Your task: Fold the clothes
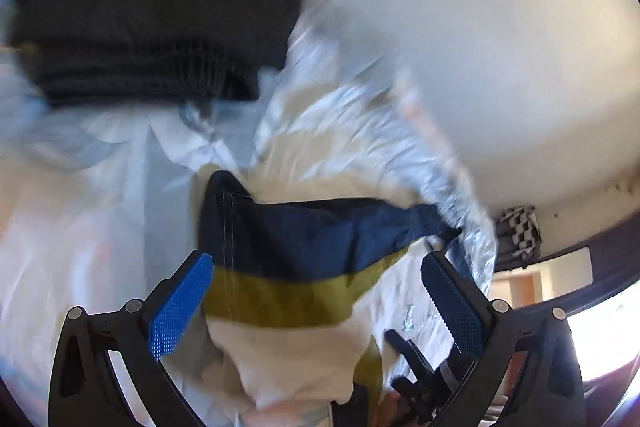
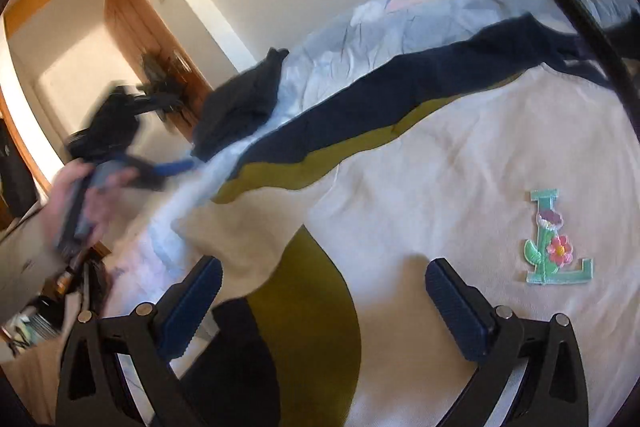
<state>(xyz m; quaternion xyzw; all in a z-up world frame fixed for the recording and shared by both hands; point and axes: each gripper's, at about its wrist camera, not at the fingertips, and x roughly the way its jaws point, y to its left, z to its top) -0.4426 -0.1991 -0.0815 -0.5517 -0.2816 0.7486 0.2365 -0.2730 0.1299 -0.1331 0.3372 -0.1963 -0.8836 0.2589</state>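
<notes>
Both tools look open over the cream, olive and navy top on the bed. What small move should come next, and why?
Probably bring the right tool down onto the sleeve lying just ahead of it and close on the cloth. Its jaws stand wide with nothing pinched, and the striped top is spread out with the letter patch facing up. The left tool also looks open, with the top's hem between its fingers, so neither holds the garment.

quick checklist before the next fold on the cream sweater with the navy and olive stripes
1. Right gripper open, nothing between its pads: ok.
2. Left gripper open, jaws spread either side of the cloth: ok.
3. Cream sweater with navy and olive stripes lying flat: not ok, sleeve end bunched and creased.
4. Flowered letter L patch facing up: ok.
5. Folded dark garment clear of the sweater: cannot tell, blurred.
6. Pale blue bedsheet smooth: not ok, rumpled.
</notes>
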